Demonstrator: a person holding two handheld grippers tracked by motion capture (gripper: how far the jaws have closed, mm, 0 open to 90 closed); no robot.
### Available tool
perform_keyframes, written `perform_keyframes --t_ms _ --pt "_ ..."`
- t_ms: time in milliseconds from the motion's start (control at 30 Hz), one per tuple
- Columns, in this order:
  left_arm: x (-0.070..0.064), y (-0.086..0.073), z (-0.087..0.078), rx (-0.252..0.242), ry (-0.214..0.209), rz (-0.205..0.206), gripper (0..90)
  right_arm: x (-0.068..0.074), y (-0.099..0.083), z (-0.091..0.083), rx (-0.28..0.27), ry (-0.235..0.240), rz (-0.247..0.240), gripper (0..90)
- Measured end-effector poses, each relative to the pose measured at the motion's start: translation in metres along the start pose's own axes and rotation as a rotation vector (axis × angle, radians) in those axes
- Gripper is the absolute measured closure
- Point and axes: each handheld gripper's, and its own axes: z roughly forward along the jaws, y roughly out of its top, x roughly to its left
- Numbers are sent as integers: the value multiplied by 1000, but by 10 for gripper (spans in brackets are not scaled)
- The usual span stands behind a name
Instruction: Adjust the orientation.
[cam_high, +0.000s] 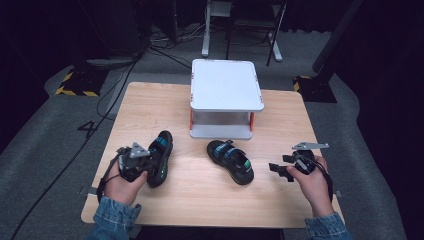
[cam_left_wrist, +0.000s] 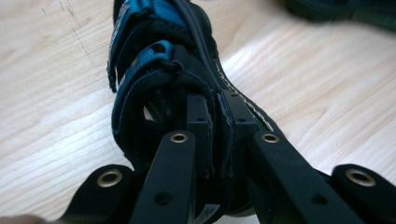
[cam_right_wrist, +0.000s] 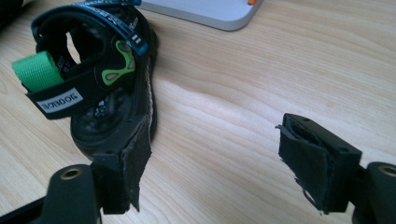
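Two black sandals with blue straps lie on the wooden table. The left sandal lies at the table's left; my left gripper is shut on its heel end. In the left gripper view the pads pinch a thin black wall of this sandal between them. The second sandal, with a green heel loop, rests at the table's middle. My right gripper stands open to its right, apart from it. In the right gripper view that sandal lies just beyond the left pad, and the gripper holds nothing.
A white two-level stand with orange posts sits at the back middle of the table, its base just beyond the second sandal. The second sandal is blurred at the top right of the left gripper view. Cables run over the grey floor at the left.
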Motion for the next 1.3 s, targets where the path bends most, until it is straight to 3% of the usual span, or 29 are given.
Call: perform_keyframes --t_ms 133,200,267,400,467,533,633,733,767,867,933,967,1133,1233,1300 --pt "6 3 0 -5 -13 -23 827 -2 -7 -4 7 -16 16 254" --pt "1 4 5 18 -52 -11 826 -2 -9 -6 3 -22 17 254" --pt "-8 5 13 27 -59 33 823 -2 -10 -8 2 -24 24 254" --pt "-27 7 24 59 -145 66 825 -2 -10 -8 1 -23 22 254" --pt "-35 6 29 57 -225 54 860 -3 -9 -8 3 -21 19 254" --pt "-40 6 30 56 -208 67 833 -3 -9 -7 1 -15 17 254" --pt "-39 5 27 29 -207 45 747 -3 -7 -5 3 -11 15 254" --pt "-37 3 22 -43 -210 17 509 -2 -5 -3 1 -6 8 254" --pt "-37 3 19 -57 -200 23 476 -1 -3 -2 -2 -3 1 253" --pt "-35 5 4 -90 -105 74 282 1 -1 0 -1 6 -2 252" --pt "-31 4 -5 -91 -61 78 252 1 1 1 1 7 -1 252" --pt "-28 3 -8 -81 -48 80 197 2 2 3 3 9 -3 251" --pt "-21 -11 -7 28 -59 70 165 5 7 9 8 22 -19 250" --pt "-21 -16 1 48 -63 55 172 8 11 14 15 30 -30 249" --pt "-19 -19 7 50 -58 43 252 10 12 16 19 37 -37 248"
